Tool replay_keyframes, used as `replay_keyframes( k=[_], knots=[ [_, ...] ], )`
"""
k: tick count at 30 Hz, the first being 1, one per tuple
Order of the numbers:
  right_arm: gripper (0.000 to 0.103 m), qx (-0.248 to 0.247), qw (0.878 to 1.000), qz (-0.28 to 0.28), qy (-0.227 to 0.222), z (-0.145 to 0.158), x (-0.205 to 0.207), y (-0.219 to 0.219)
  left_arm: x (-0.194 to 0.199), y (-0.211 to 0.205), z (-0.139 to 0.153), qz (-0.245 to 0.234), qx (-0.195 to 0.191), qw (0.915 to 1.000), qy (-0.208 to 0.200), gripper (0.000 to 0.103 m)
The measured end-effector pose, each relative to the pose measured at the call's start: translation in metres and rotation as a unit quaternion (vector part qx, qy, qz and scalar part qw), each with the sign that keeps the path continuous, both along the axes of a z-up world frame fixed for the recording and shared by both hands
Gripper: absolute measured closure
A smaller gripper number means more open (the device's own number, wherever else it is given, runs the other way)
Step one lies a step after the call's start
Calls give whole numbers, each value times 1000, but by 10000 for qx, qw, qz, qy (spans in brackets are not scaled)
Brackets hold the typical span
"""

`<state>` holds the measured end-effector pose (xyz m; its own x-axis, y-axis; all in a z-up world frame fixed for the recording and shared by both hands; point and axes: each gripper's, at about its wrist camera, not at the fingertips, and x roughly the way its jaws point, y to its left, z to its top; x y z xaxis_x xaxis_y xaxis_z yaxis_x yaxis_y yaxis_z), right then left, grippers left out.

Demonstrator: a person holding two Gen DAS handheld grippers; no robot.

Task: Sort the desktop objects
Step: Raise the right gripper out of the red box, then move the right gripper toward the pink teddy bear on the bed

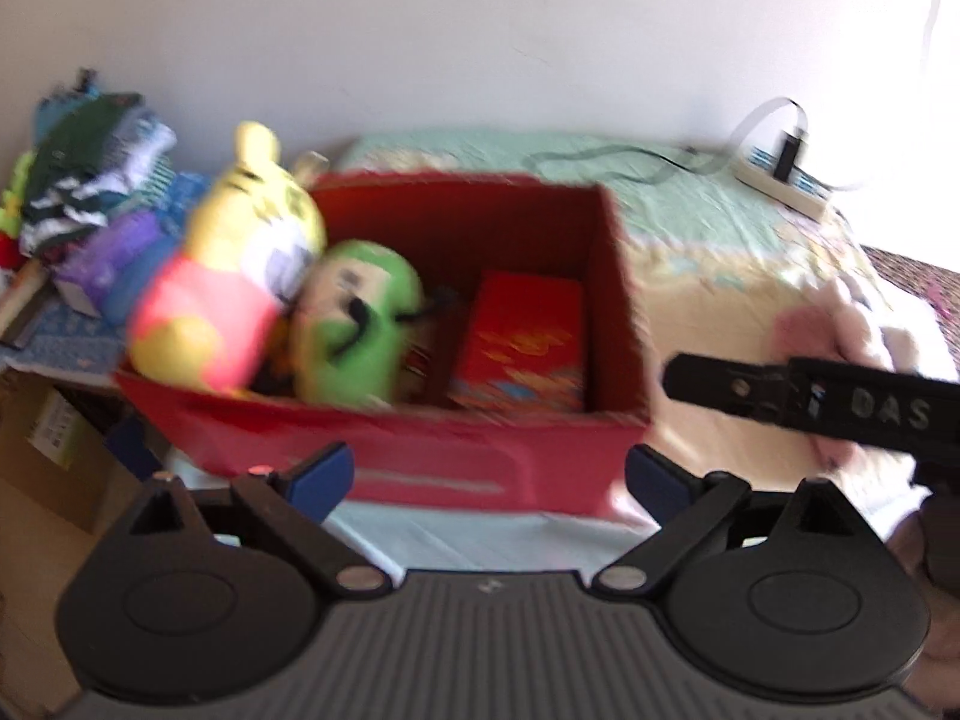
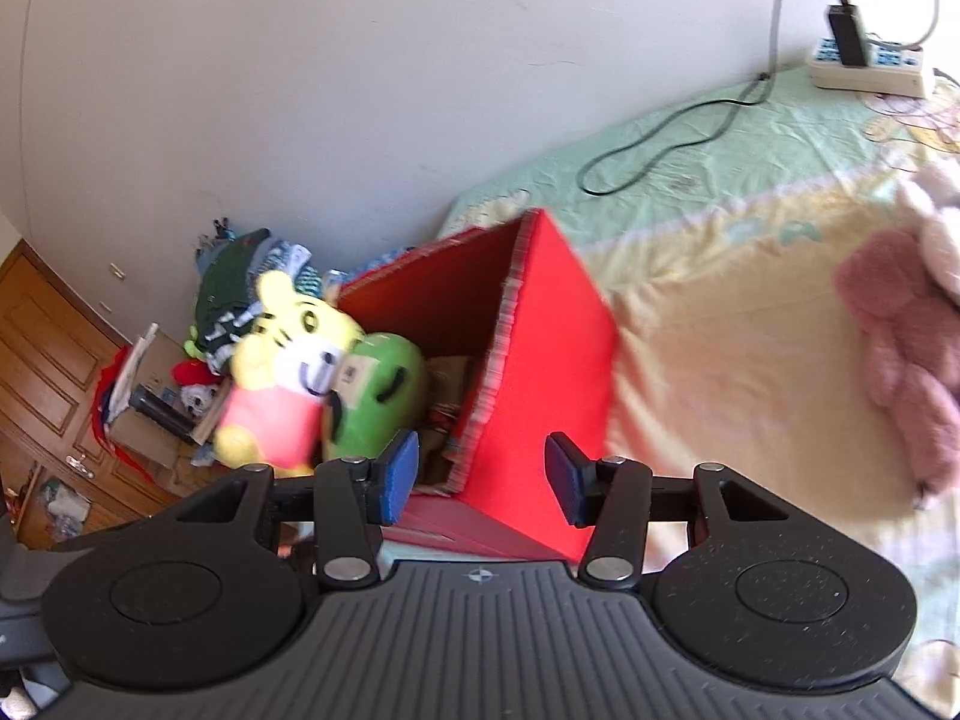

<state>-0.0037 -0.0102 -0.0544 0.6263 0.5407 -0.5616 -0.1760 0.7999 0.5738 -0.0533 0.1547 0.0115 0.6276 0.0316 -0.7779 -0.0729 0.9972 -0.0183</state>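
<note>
Wooden door (image 2: 42, 360), perhaps, right view only.

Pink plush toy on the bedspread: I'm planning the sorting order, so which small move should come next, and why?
Probably swing the right gripper toward the pink plush toy. It lies loose on the bedspread, outside the red box, which already holds the yellow toy and green toy. Both grippers look empty; the left gripper stands wide open.

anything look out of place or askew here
The yellow tiger plush isn't fully in the red box; it perches tilted over the left rim against the green plush. A pink plush lies loose on the bedsheet.
</note>
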Motion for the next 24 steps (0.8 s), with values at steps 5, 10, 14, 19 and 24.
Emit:
replay_keyframes(
  k=[5, 10, 14, 19, 24],
  knots=[
    [52, -87, 9996, -145, 208, -14, -8, -32, -1, -39, -23, -462, -269, 9981, 317, 5],
    [52, -175, 9982, -431, 383, -26, -17, -69, 3, -81, -35, -980, -305, 9936, 473, 5],
    [52, -216, 9957, -755, 493, -33, -23, -100, 13, -110, -38, -1316, -361, 9894, 506, 5],
    [52, -389, 9894, -1284, 564, -41, -29, -138, 31, -142, -48, -1638, -515, 9832, 622, 5],
    [52, -586, 9829, -1653, 559, -45, -27, -169, 54, -172, -63, -1879, -802, 9755, 817, 5]
  ],
)
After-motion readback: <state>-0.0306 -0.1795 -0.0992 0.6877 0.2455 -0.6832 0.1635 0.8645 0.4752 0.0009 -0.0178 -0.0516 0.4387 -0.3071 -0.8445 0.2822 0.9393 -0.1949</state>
